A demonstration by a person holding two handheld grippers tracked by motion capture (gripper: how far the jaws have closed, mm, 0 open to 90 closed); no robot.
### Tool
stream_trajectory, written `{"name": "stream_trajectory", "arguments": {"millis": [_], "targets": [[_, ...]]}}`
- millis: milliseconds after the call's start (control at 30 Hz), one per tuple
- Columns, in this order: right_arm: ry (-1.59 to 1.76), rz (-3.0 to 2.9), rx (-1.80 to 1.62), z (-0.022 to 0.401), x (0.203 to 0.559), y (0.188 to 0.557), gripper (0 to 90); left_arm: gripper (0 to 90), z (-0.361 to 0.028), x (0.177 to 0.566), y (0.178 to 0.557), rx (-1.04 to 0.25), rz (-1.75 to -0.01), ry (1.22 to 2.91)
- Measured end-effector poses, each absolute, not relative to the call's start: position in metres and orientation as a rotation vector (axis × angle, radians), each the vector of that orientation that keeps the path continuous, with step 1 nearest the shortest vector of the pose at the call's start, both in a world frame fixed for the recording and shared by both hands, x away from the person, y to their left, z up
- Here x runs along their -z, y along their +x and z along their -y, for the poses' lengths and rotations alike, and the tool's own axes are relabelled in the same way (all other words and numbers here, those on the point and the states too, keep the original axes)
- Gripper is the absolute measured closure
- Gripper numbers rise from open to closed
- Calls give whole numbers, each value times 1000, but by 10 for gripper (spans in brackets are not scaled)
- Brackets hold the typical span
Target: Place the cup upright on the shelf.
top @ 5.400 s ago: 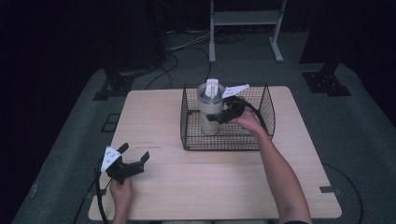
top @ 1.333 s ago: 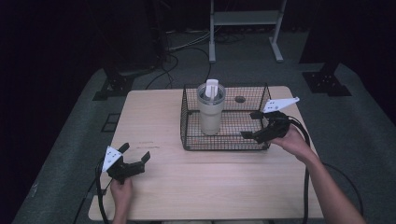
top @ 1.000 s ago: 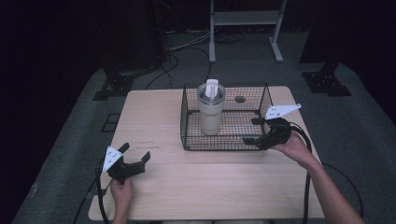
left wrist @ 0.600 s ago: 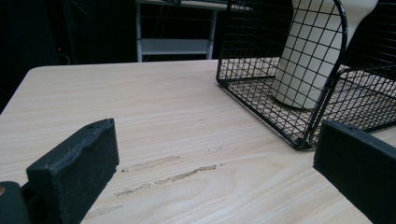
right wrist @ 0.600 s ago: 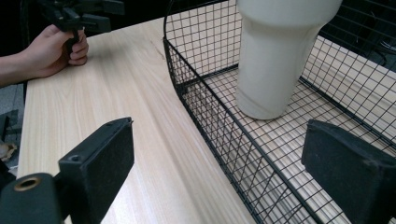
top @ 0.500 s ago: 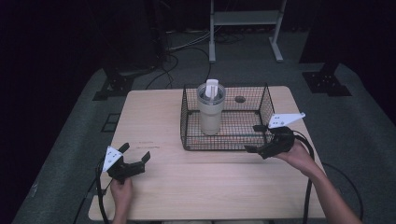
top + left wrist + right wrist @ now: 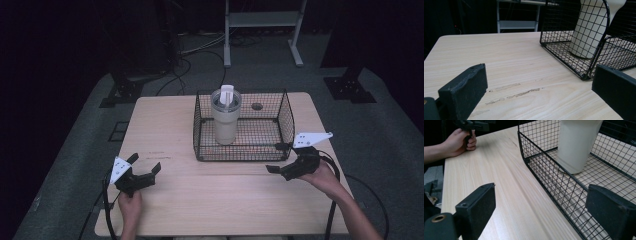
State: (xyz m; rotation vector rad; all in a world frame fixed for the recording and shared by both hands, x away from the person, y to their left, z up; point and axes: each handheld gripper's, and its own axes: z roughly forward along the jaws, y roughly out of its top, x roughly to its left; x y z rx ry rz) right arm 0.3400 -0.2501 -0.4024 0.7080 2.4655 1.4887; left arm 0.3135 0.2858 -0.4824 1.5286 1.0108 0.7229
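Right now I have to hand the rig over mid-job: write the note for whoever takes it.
Left tongs: open, empty, low over the table's near left corner.
Right tongs: open, empty, outside the wire basket's front right corner.
The tumbler stands upright in the basket, lid and straw on, nothing gripping it.
Done: tumbler is in the basket.
Left: nothing obvious; check the tumbler sits steady before moving the basket.

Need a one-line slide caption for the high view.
Cream tumbler upright in wire basket; both open tongs, left and right, outside it.
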Motion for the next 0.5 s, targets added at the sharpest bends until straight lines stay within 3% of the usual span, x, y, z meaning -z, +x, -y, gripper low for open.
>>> {"name": "stream_trajectory", "arguments": {"millis": [500], "targets": [[746,-2464,-1488,261,419,331,88,0,-286,482,313,-724,-1009,1529]]}}
